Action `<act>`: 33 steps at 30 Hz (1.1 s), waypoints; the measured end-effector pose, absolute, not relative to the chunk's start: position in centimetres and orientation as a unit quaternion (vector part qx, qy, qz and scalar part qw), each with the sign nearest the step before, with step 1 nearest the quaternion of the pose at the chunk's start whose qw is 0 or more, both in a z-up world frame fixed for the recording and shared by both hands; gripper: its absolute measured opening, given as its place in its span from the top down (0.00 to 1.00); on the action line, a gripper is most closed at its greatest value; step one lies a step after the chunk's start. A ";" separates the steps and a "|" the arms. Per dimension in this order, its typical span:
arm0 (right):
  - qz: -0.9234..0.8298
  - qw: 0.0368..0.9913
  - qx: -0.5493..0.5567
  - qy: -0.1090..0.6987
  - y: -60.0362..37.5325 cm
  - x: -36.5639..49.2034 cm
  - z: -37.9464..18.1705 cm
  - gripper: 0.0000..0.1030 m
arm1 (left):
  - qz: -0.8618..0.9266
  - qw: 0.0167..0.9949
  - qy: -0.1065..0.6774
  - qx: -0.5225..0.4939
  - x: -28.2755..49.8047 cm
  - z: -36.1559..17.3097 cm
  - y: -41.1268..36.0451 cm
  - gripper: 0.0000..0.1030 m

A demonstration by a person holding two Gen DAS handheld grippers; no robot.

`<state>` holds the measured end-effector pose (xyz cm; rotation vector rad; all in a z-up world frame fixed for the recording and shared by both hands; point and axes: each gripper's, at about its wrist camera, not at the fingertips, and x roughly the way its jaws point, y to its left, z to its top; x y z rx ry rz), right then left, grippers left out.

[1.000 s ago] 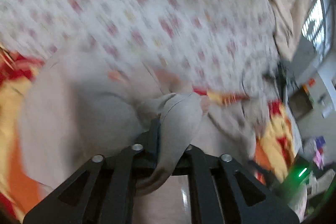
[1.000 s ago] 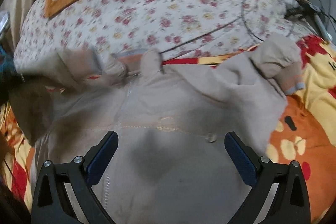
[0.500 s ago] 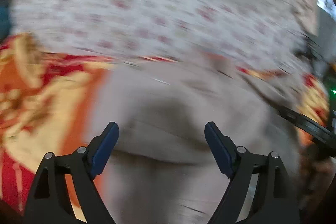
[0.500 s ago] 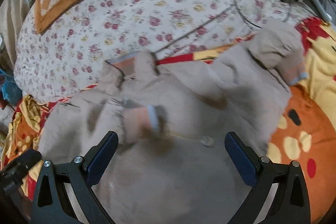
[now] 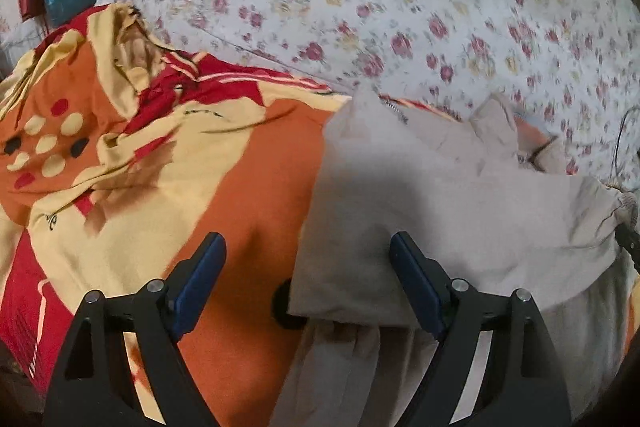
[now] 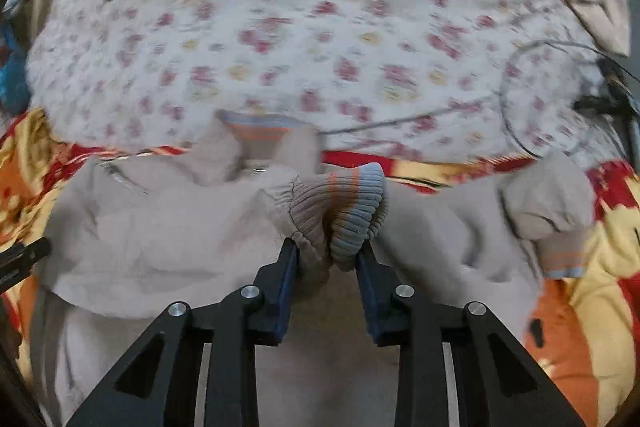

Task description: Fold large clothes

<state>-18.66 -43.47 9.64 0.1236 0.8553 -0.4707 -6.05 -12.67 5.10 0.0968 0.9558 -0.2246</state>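
Floral bedsheet (image 6: 320, 39), no legible writing, right tool (image 6: 329, 254) closing on jacket cuff (image 6: 344, 203), left tool (image 5: 306, 267) wide, empty.

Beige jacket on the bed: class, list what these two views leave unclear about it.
- Hem of the beige jacket: both views, cut off by the bottom edge and the right gripper.
- Ribbed cuff: right wrist view, bunched, end hidden between closing jaws.
- Collar: motion-blurred.
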 end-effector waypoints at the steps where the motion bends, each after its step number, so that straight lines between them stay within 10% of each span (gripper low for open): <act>1: -0.234 0.868 0.061 0.433 -44.5 -18.4 8.4 0.58 | -0.107 0.877 0.464 0.058 -6.0 4.6 -13.3 0.18; 5: -0.236 0.825 0.118 0.500 -47.1 -19.3 5.7 0.45 | -0.111 0.878 0.459 0.083 -7.1 4.6 -13.9 0.18; 11: -0.275 0.868 0.112 0.398 -46.0 -22.3 11.3 0.34 | -0.108 0.892 0.431 0.082 -7.1 6.1 -14.6 0.18; 19: -0.205 0.866 0.057 0.452 -43.7 -17.3 6.9 0.57 | -0.102 0.877 0.459 0.104 -6.1 3.6 -15.7 0.18; 33: -0.195 0.861 0.095 0.461 -44.2 -19.3 7.6 0.44 | -0.106 0.887 0.435 0.109 -7.2 4.6 -16.4 0.18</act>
